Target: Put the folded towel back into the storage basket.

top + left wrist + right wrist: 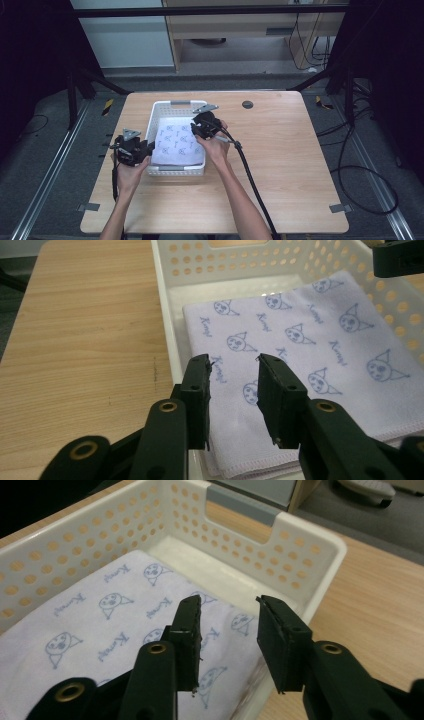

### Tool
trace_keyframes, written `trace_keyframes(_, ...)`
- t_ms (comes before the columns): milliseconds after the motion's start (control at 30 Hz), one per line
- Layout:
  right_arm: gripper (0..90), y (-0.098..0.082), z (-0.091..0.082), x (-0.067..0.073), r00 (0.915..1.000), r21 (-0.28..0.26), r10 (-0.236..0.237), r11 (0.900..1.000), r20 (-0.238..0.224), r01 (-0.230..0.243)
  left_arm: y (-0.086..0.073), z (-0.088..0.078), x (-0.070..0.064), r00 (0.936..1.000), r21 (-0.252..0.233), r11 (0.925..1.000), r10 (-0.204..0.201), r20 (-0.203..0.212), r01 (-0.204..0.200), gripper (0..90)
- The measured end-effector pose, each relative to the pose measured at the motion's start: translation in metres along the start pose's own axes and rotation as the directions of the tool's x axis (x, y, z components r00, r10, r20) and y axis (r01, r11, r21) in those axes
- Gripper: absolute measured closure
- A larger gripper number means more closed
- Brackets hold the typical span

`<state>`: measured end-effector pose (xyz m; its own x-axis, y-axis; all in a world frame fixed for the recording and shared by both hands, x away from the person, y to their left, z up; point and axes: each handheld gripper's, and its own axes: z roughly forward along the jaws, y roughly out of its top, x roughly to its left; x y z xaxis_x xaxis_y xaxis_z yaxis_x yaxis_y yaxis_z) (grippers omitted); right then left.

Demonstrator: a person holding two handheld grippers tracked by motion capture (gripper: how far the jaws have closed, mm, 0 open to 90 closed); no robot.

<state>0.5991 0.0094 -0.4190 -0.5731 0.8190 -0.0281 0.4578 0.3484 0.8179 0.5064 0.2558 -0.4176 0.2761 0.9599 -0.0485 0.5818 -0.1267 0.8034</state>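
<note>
A folded pale lilac cloth [176,140] printed with blue cat faces lies flat inside a white perforated basket [172,104]. My left gripper [146,148] hovers at the basket's near left corner. In the left gripper view its jaws [234,371] stand apart over the cloth's [300,340] near edge, with nothing pinched. My right gripper [196,131] is over the basket's right side. In the right gripper view its jaws [227,605] are parted above the cloth's [100,625] corner beside the basket wall [310,545], holding nothing.
The basket sits left of centre on a light wooden table [280,150]. A black cable [250,180] trails from my right gripper toward the front edge. A dark round grommet [247,104] is set in the far tabletop. Bare wood stretches to the right.
</note>
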Motion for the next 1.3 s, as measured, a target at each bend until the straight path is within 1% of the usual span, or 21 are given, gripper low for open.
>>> trace_keyframes(33, 58.7, 0.001, -0.002, -0.001, 1.0, -0.011, -0.003, 1.0, 0.007, 0.003, 0.0, 0.0, 0.0, 1.0, 0.0, 1.0, 0.0, 0.0, 0.0, 65.4)
trace_keyframes(167, 55.3, 0.003, -0.009, -0.004, 1.0, -0.027, -0.002, 1.0, 0.0, 0.002, 0.003, -0.007, 0.0, 0.9997, -0.024, 0.9996, -0.012, 0.021, 0.013, 64.6)
trace_keyframes(267, 48.4, 0.005, -0.019, -0.007, 0.9999, -0.051, -0.003, 0.999, -0.012, 0.003, 0.005, -0.014, -0.002, 0.9992, -0.046, 0.9988, -0.016, 0.038, 0.018, 63.8)
trace_keyframes(300, 44.7, 0.005, -0.026, -0.009, 0.9998, -0.077, -0.006, 0.997, -0.017, 0.004, 0.005, -0.016, -0.002, 0.9991, -0.05, 0.9986, -0.015, 0.04, 0.017, 62.6)
trace_keyframes(367, 42.6, 0.006, -0.03, -0.01, 0.9997, -0.084, -0.005, 0.996, -0.022, 0.003, 0.006, -0.019, -0.003, 0.9988, -0.06, 0.998, -0.014, 0.048, 0.017, 61.4)
trace_keyframes(400, 37.0, 0.005, -0.038, -0.013, 0.9997, -0.101, -0.009, 0.995, -0.024, 0.007, 0.007, -0.024, -0.004, 0.9981, -0.073, 0.9972, -0.013, 0.06, 0.017, 60.5)
trace_keyframes(433, 37.0, 0.005, -0.038, -0.013, 0.9997, -0.101, -0.009, 0.995, -0.024, 0.007, 0.007, -0.024, -0.004, 0.9981, -0.073, 0.9972, -0.013, 0.06, 0.017, 59.4)
trace_keyframes(533, 30.5, 0.004, -0.051, -0.018, 0.9991, -0.116, 0.007, 0.993, -0.041, -0.011, 0.007, -0.029, -0.007, 0.9969, -0.091, 0.9957, -0.009, 0.078, 0.016, 57.2)
trace_keyframes(600, 26.5, 0.001, -0.065, -0.024, 0.9992, -0.129, -0.003, 0.992, -0.041, -0.002, 0.007, -0.034, -0.01, 0.996, -0.105, 0.9944, 0.002, 0.089, 0.007, 53.9)
trace_keyframes(633, 26.5, 0.001, -0.065, -0.024, 0.9992, -0.129, -0.003, 0.992, -0.041, -0.002, 0.007, -0.034, -0.01, 0.996, -0.105, 0.9944, 0.002, 0.089, 0.007, 52.8)
trace_keyframes(667, 24.2, -0.002, -0.072, -0.026, 0.9991, -0.129, -0.001, 0.992, -0.042, -0.004, 0.007, -0.037, -0.012, 0.9959, -0.114, 0.9934, 0.012, 0.089, -0.002, 51.3)
trace_keyframes(800, 22.3, -0.013, -0.093, -0.033, 0.9992, -0.145, -0.024, 0.989, -0.032, 0.019, 0.005, -0.042, -0.015, 0.995, -0.127, 0.9917, 0.031, 0.094, -0.019, 46.7)
trace_keyframes(900, 20.9, -0.021, -0.106, -0.039, 0.999, -0.152, -0.018, 0.988, -0.042, 0.011, 0.002, -0.043, -0.017, 0.9943, -0.129, 0.9905, 0.059, 0.089, -0.047, 43.6)
trace_keyframes(1000, 20.1, -0.032, -0.122, -0.046, 0.9988, -0.164, -0.02, 0.986, -0.044, 0.013, -0.001, -0.043, -0.018, 0.9935, -0.125, 0.9903, 0.071, 0.088, -0.06, 41.0)
trace_keyframes(1033, 20.1, -0.032, -0.122, -0.046, 0.9988, -0.164, -0.02, 0.986, -0.044, 0.013, -0.001, -0.043, -0.018, 0.9935, -0.125, 0.9903, 0.071, 0.088, -0.06, 40.0)
trace_keyframes(1067, 19.8, -0.038, -0.131, -0.049, 0.9988, -0.176, -0.028, 0.984, -0.04, 0.02, -0.004, -0.044, -0.019, 0.9928, -0.121, 0.9902, 0.08, 0.088, -0.069, 39.0)
trace_keyframes(1100, 19.8, -0.038, -0.131, -0.049, 0.9988, -0.176, -0.028, 0.984, -0.04, 0.02, -0.004, -0.044, -0.019, 0.9928, -0.121, 0.9902, 0.08, 0.088, -0.069, 38.4)
trace_keyframes(1133, 19.4, -0.045, -0.138, -0.052, 0.9987, -0.179, -0.03, 0.984, -0.042, 0.022, -0.008, -0.044, -0.02, 0.9913, -0.12, 0.9892, 0.095, 0.09, -0.084, 37.7)
trace_keyframes(1167, 19.4, -0.045, -0.138, -0.052, 0.9987, -0.179, -0.03, 0.984, -0.042, 0.022, -0.008, -0.044, -0.02, 0.9913, -0.12, 0.9892, 0.095, 0.09, -0.084, 37.1)
trace_keyframes(1200, 19.0, -0.051, -0.146, -0.055, 0.9985, -0.184, -0.034, 0.983, -0.043, 0.026, -0.011, -0.044, -0.02, 0.9905, -0.122, 0.9885, 0.1, 0.094, -0.089, 36.5)
trace_keyframes(1300, 18.3, -0.058, -0.151, -0.057, 0.9983, -0.187, -0.032, 0.982, -0.048, 0.022, -0.013, -0.045, -0.021, 0.9894, -0.128, 0.9874, 0.106, 0.099, -0.093, 34.8)
